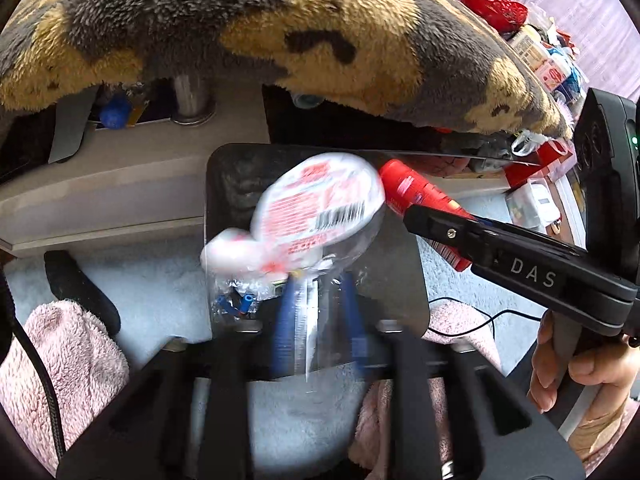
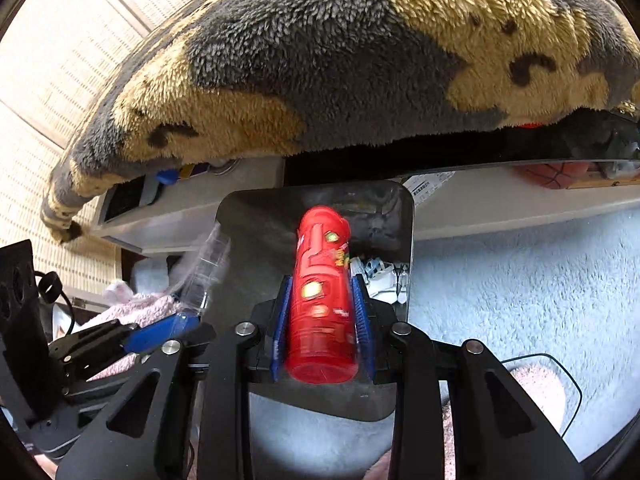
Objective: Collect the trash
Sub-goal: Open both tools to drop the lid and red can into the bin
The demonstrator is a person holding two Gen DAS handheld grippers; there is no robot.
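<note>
My left gripper (image 1: 316,312) is shut on a clear plastic container (image 1: 316,208) with a white and red printed lid, held over the open black trash bin (image 1: 412,276). My right gripper (image 2: 322,312) is shut on a red cylindrical snack tube (image 2: 322,292), also held over the bin (image 2: 404,216). In the left wrist view the red tube (image 1: 416,196) sits just right of the container, held by the right gripper's black fingers (image 1: 452,232). In the right wrist view the clear container (image 2: 204,268) shows blurred at the left. Crumpled wrappers (image 2: 380,276) lie inside the bin.
A fuzzy grey and tan blanket (image 1: 280,32) hangs over a low table just above the bin. Pale blue carpet (image 2: 520,280) lies around it, with pink fleece (image 1: 60,360) and a black cable (image 1: 480,320). Cluttered boxes and red items (image 1: 536,60) sit at the right.
</note>
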